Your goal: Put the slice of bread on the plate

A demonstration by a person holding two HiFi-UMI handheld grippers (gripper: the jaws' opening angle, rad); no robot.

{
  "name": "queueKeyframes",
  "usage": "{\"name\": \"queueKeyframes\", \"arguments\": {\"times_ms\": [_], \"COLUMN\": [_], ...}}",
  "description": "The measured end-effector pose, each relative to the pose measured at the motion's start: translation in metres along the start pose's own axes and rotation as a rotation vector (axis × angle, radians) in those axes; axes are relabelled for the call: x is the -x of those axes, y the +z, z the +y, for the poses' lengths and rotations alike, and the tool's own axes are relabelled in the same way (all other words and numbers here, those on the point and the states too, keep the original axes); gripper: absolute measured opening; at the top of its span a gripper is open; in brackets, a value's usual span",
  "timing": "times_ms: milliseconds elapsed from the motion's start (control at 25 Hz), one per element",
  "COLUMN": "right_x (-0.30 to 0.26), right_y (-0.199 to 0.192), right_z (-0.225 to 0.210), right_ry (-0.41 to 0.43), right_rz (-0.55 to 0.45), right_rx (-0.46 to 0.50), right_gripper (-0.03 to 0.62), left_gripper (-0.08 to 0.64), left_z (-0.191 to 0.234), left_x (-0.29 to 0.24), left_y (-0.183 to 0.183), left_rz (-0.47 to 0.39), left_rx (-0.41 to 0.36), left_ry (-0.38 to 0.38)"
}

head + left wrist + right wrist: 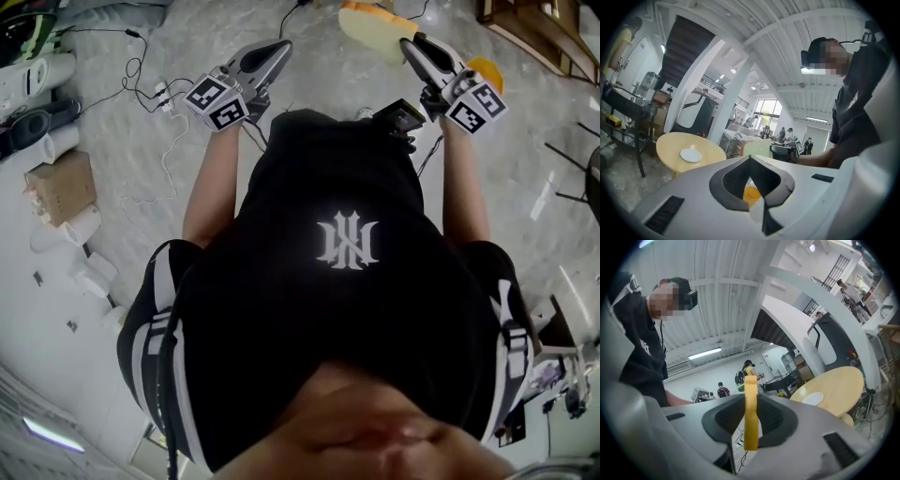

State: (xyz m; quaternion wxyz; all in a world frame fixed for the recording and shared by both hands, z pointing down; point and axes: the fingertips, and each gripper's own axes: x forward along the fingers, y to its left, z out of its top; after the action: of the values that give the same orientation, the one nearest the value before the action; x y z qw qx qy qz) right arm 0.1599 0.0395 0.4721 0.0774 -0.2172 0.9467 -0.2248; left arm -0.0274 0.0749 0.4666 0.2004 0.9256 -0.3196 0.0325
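Note:
A pale slice of bread (370,28) with a yellow crust is clamped in my right gripper (405,42), held out level at the top of the head view. In the right gripper view the slice (750,413) stands edge-on between the pads. My left gripper (284,44) is shut with nothing in it, its tips (750,158) meeting. A white plate (690,155) lies on a round wooden table (670,143) some way off; in the right gripper view the plate (812,399) is to the right. From the left gripper view the bread (757,146) shows beyond the jaws.
Cables and a power strip (159,94) trail over the marble floor, with a cardboard box (61,187) and rolls at the left. An orange stool (486,67) sits under my right gripper. A black rack (623,112) stands left of the table; people stand in the background.

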Motion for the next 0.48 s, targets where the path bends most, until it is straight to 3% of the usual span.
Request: {"name": "queueKeyframes", "arguments": {"times_ms": [200,480], "right_x": [0.001,-0.005], "right_y": [-0.010,-0.014], "right_z": [-0.008,-0.026], "right_ry": [-0.004,-0.053], "right_rz": [-0.019,0.006], "right_rx": [-0.010,-0.013], "right_gripper": [0.077,0.077], "left_gripper": [0.012,0.012], "left_z": [-0.009,0.025], "left_x": [-0.001,-0.026], "left_y": [-0.013,-0.023], "left_rz": [0.011,0.001], "left_rx": [-0.007,0.025], "left_ry": [-0.003,-0.042]}}
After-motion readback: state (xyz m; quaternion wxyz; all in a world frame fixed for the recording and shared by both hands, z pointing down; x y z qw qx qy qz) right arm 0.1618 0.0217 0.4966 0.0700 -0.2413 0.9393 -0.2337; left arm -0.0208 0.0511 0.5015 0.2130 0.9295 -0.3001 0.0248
